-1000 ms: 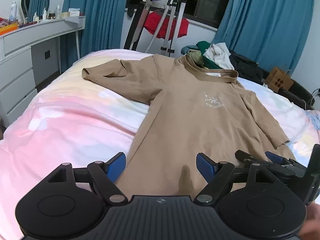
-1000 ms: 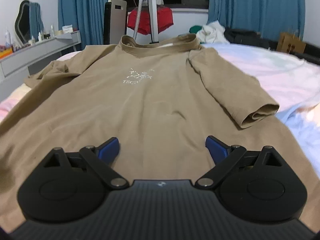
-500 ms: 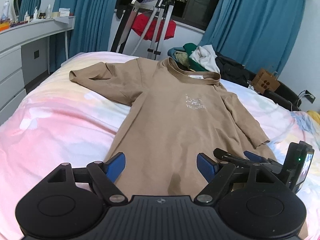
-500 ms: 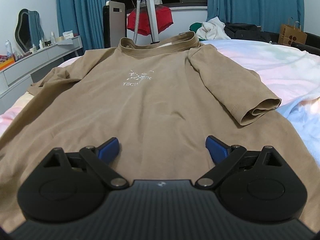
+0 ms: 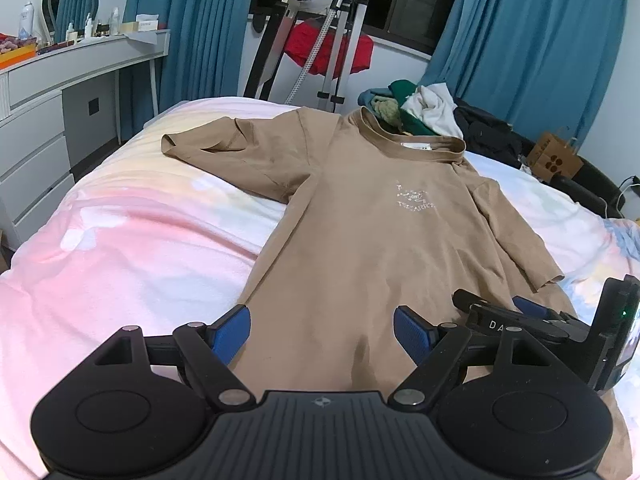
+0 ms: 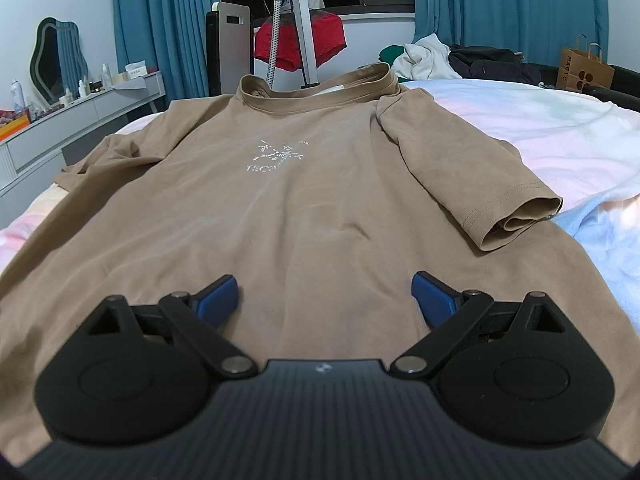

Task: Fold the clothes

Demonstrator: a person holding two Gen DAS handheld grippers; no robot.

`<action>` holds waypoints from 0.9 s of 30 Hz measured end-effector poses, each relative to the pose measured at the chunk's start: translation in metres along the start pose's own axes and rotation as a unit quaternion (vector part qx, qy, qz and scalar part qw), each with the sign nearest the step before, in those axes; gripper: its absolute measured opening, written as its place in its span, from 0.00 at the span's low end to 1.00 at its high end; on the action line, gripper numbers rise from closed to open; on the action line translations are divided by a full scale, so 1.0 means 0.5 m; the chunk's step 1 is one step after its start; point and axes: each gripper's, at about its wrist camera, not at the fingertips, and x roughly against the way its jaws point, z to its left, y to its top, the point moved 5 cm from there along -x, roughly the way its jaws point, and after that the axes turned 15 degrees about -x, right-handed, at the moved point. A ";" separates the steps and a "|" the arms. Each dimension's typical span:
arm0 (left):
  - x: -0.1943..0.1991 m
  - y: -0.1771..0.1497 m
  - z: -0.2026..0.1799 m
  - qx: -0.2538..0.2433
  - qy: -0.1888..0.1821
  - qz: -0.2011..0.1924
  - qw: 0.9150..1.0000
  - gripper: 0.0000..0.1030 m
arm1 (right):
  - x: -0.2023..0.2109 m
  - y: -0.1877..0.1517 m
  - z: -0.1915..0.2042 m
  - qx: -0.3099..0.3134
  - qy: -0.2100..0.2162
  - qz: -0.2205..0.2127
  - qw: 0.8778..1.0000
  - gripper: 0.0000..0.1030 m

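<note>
Nearest to us, the left gripper (image 5: 322, 330) hangs with its blue pads spread wide and nothing between them, just above the hem of the tan T-shirt (image 5: 360, 248). The right gripper (image 6: 325, 296) is likewise parted and empty, poised over the shirt's lower front; whether either pad brushes the cloth we cannot tell. The shirt lies face up and flat on the pastel bedsheet (image 5: 132, 240), stretching away from both grippers, printed logo (image 6: 278, 156) mid-chest, one sleeve (image 6: 480, 184) spread to the right, collar (image 6: 316, 90) farthest. Beyond it sit a heap of clothes (image 5: 420, 108), a garment rack (image 5: 332, 36) and blue curtains (image 5: 532, 40).
</note>
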 end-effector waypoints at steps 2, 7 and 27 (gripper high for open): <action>-0.001 0.001 -0.001 -0.003 0.002 0.000 1.000 0.78 | 0.000 0.000 0.000 0.000 0.000 0.000 1.000 0.93; -0.006 0.008 -0.004 -0.009 0.011 -0.009 1.000 0.78 | 0.000 0.000 0.000 0.000 0.000 0.000 1.000 0.93; -0.049 0.030 0.059 0.044 0.007 -0.034 0.998 0.78 | -0.005 0.000 0.004 0.005 -0.002 -0.001 1.000 0.94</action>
